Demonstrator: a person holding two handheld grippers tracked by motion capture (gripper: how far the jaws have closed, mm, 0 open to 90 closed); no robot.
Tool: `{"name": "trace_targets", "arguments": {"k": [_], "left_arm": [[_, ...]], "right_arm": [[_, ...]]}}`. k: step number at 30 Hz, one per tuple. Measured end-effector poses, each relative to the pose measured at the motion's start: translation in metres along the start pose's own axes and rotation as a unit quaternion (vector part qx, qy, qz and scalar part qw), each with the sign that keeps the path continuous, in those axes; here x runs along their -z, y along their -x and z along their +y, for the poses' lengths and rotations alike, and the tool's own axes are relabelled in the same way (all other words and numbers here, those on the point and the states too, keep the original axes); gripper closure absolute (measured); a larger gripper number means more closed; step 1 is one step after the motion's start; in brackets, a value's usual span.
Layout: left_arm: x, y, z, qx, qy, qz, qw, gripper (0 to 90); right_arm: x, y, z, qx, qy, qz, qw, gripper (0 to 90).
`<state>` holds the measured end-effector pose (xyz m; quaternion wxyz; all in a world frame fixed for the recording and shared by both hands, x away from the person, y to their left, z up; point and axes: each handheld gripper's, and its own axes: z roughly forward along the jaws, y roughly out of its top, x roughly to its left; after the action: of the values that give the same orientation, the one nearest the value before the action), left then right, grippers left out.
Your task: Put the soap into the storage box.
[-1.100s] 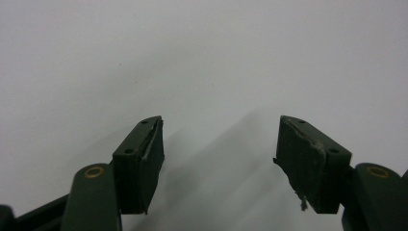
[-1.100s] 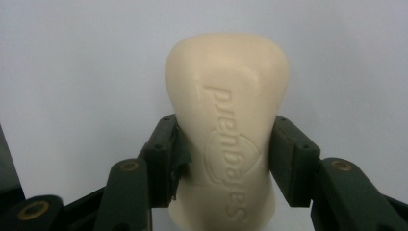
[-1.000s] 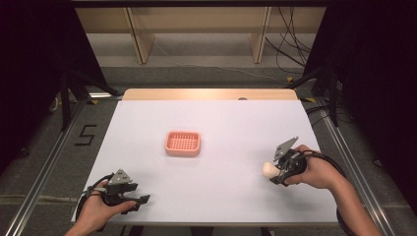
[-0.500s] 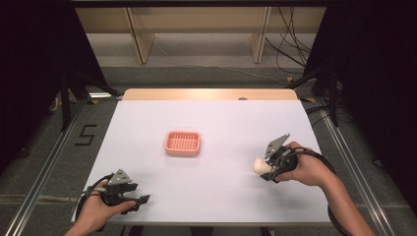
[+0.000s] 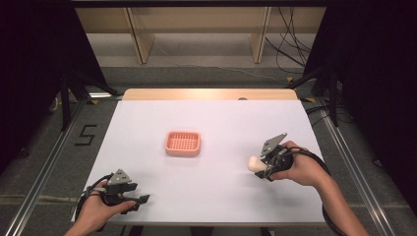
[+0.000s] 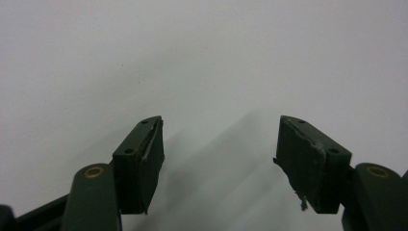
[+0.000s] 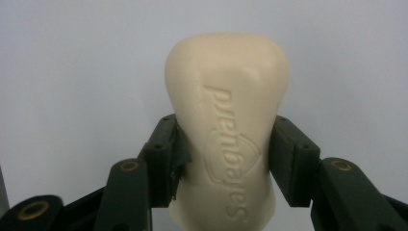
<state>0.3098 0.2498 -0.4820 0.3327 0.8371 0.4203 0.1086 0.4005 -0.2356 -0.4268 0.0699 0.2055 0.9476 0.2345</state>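
Now right hand-held gripper [image 7: 223, 159] clamps cream soap bar [image 7: 226, 120]; left hand-held gripper [image 6: 219, 163] gapes empty over table [image 5: 206, 113].

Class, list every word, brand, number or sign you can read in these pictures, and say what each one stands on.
"Safeguard": brand word pressed into the cream soap bar, with a shield emblem around its middle; it reads sideways, and the right gripper is shut on the bar.
"5": dark numeral on the grey floor left of the table.
The pink basket and the left gripper bear no readable text.
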Motion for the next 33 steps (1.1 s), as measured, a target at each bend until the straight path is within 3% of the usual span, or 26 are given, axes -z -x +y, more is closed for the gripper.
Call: {"name": "trace_targets", "arguments": {"k": [4, 5, 9, 12, 13, 15, 20, 33], "left_arm": [[0.001, 0.0, 0.0, -0.002, 0.003, -0.006, 1.0, 33.3], [0.001, 0.0, 0.0, -0.002, 0.003, -0.006, 1.0, 33.3], [0.001, -0.001, 0.0, -0.002, 0.001, 0.0, 1.0, 33.3], [0.001, -0.001, 0.0, -0.002, 0.001, 0.0, 1.0, 33.3], [0.001, 0.0, 0.0, 0.004, 0.001, -0.003, 1.0, 33.3], [0.002, -0.001, 0.0, -0.004, 0.003, -0.006, 1.0, 33.3], [0.001, -0.001, 0.0, -0.001, 0.005, -0.005, 1.0, 33.3], [0.002, -0.001, 0.0, -0.001, 0.005, -0.005, 1.0, 33.3]], "right_arm": [[-0.002, -0.002, 0.003, -0.005, 0.009, -0.002, 0.9999, 50.6], [-0.002, 0.0, 0.004, 0.007, 0.011, 0.002, 0.9999, 50.6], [-0.003, -0.002, 0.007, -0.002, 0.016, -0.002, 0.9999, 50.6], [-0.005, -0.001, 0.008, 0.007, 0.025, 0.001, 0.9997, 50.6], [-0.005, -0.002, 0.009, -0.002, 0.023, -0.005, 0.9997, 50.6], [-0.007, -0.002, 0.009, -0.004, 0.029, -0.003, 0.9996, 50.6], [-0.009, -0.004, 0.011, -0.01, 0.033, -0.012, 0.9993, 50.6], [-0.015, -0.005, 0.02, -0.008, 0.051, -0.012, 0.9986, 50.6]]}}
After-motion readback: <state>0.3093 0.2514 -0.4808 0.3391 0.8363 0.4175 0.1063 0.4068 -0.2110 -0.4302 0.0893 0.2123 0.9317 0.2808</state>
